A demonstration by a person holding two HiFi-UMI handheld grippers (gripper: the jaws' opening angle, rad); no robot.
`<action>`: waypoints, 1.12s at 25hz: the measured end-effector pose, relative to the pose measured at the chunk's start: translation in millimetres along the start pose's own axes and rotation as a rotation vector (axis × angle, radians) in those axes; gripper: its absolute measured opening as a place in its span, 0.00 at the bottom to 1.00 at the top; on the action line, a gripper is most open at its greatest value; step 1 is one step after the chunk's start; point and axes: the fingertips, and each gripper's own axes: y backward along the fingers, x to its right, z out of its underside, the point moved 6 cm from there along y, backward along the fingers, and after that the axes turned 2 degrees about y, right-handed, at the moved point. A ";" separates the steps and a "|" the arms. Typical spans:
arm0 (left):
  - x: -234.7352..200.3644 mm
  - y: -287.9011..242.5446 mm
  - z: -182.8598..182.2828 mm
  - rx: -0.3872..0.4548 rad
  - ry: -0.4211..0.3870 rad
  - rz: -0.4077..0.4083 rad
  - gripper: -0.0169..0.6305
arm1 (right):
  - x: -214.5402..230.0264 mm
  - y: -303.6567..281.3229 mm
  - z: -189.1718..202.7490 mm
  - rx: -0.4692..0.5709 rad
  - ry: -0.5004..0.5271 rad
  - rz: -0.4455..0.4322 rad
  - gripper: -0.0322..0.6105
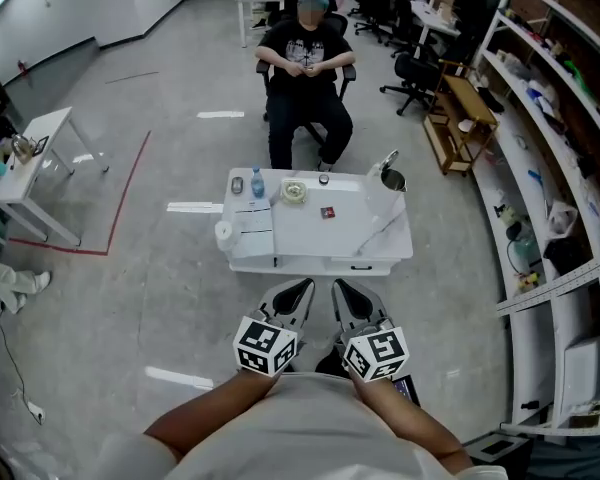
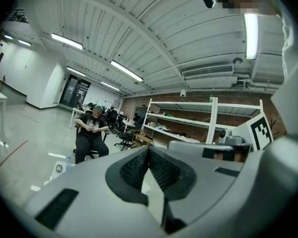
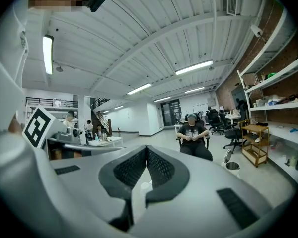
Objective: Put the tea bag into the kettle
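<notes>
nothing is under way yet. the left claw (image 1: 298, 290) and right claw (image 1: 345, 290) hang close to the body, each pinched together on nothing, short of the white tabletop (image 1: 310, 238). on it lie one small dark tea bag (image 1: 327, 212) near the middle and one kettle (image 1: 385, 181) at the far right corner, apart. next, i judge, a claw must reach forward and spread over the tea bag.

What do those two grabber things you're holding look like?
Both the left gripper and the right gripper are smooth grey shells with black ribbed pads that narrow to a point. Each carries a white cube printed with black square markers. The person wears a light-coloured top.
</notes>
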 end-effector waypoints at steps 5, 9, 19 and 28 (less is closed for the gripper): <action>-11.3 -8.8 -4.4 0.013 0.017 -0.033 0.04 | 6.5 -18.5 -9.9 0.024 0.021 -0.046 0.07; -18.5 -27.6 -5.1 0.013 0.019 -0.062 0.04 | 24.5 -35.6 -10.8 0.017 0.017 -0.085 0.07; -20.9 -115.5 -15.3 0.049 0.025 -0.121 0.04 | 114.3 -66.4 -21.6 0.013 0.017 -0.141 0.07; -2.2 -200.1 -17.6 0.036 0.013 -0.183 0.04 | 204.1 -70.3 -26.9 0.002 0.001 -0.171 0.07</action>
